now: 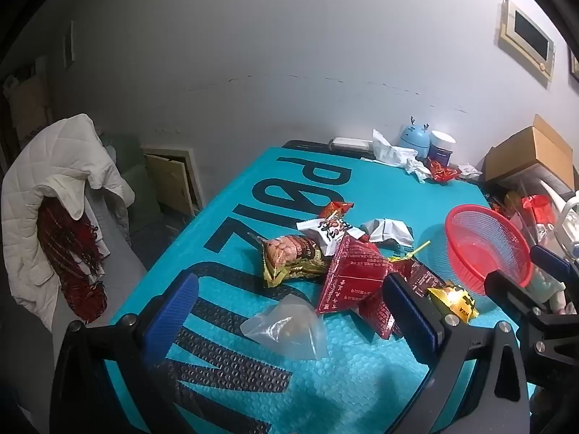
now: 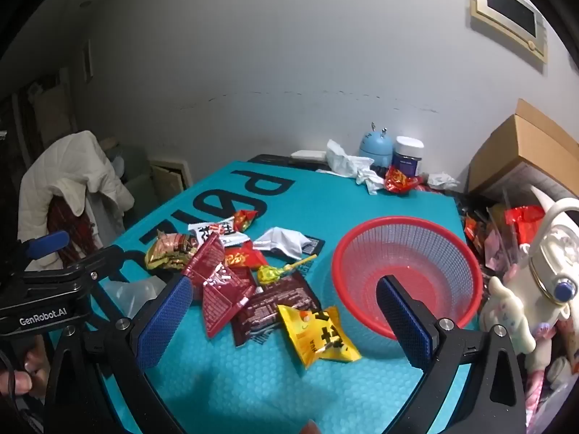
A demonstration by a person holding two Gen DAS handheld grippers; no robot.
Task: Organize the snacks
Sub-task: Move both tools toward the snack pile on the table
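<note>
My left hand-held gripper (image 1: 289, 311) hangs over the near edge of the teal bubble-textured tabletop (image 2: 253, 372), its blue pads spread wide with nothing between them. Just ahead of it lies a clear crumpled plastic bag (image 1: 286, 325). Beyond that sits the heap of snacks: a gold-and-brown foil packet (image 2: 170, 247) toward the left edge, a white packet with black characters (image 2: 213, 233) behind it, glossy dark-red packets (image 2: 220, 285) in the middle, a yellow-wrapped lollipop on a yellow stick (image 2: 269, 275), and a brown printed packet (image 2: 278, 305).

My right hand-held gripper (image 2: 286, 322) is also wide apart and empty; a yellow packet with black characters and the letters "HUA" (image 2: 318, 336) lies between its pads' line of sight, on the tabletop. The round red plastic mesh basket (image 2: 466, 253) stands empty near the right edge, just beyond my right pad.

Large dark letters on the tabletop (image 2: 253, 188) cannot be read whole. The left tool's body, seen from the right wrist, reads "GenRobot.AI" (image 2: 42, 322).
</note>
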